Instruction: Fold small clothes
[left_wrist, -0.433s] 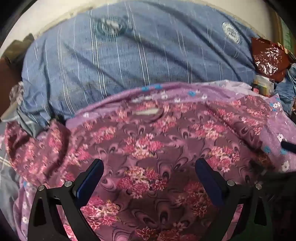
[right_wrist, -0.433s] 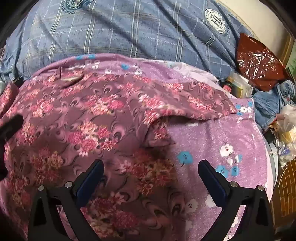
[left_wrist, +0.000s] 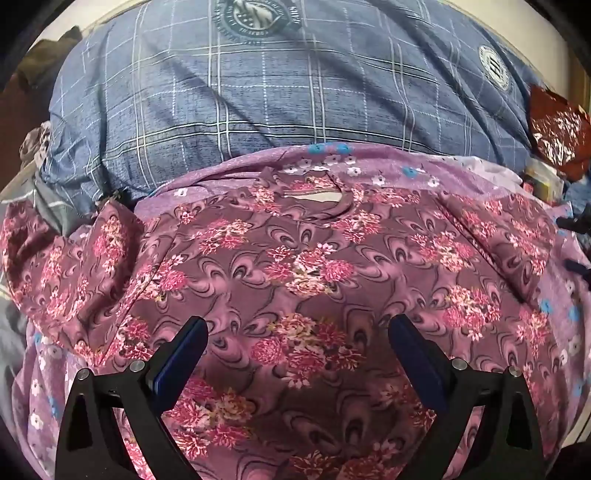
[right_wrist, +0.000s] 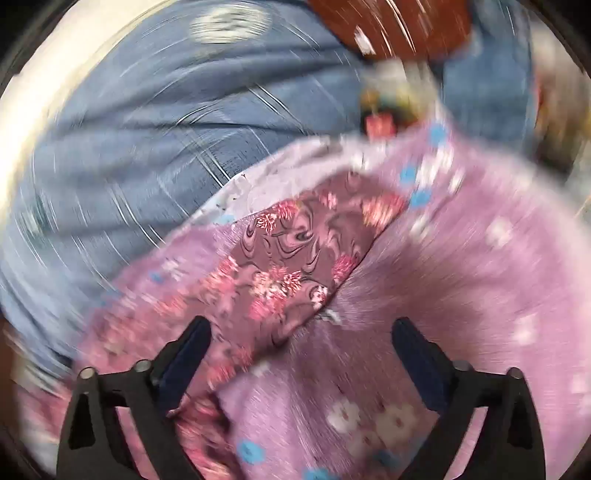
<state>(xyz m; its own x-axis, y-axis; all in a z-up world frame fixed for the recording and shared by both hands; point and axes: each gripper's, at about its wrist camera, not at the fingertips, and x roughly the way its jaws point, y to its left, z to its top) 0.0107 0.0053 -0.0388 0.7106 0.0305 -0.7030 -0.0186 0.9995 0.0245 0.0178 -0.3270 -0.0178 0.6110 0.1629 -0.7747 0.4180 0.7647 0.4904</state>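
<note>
A small maroon shirt with pink flowers (left_wrist: 303, 273) lies spread flat, neckline (left_wrist: 314, 199) at the far side, on a lilac cloth with white and blue flowers (left_wrist: 369, 158). My left gripper (left_wrist: 297, 332) is open and empty, hovering over the shirt's lower middle. In the blurred right wrist view, my right gripper (right_wrist: 301, 328) is open and empty above the shirt's right sleeve (right_wrist: 291, 258), where it meets the lilac cloth (right_wrist: 461, 277).
A blue checked cover with round emblems (left_wrist: 258, 92) lies behind the shirt. A red-brown foil bag (left_wrist: 557, 133) and clutter sit at the far right. A crumpled shirt sleeve (left_wrist: 66, 266) bunches at the left.
The right gripper has swung fast to the right toward the sleeve, blurring its view. The left gripper has tilted slightly, so the shirt sits lower in its view.
</note>
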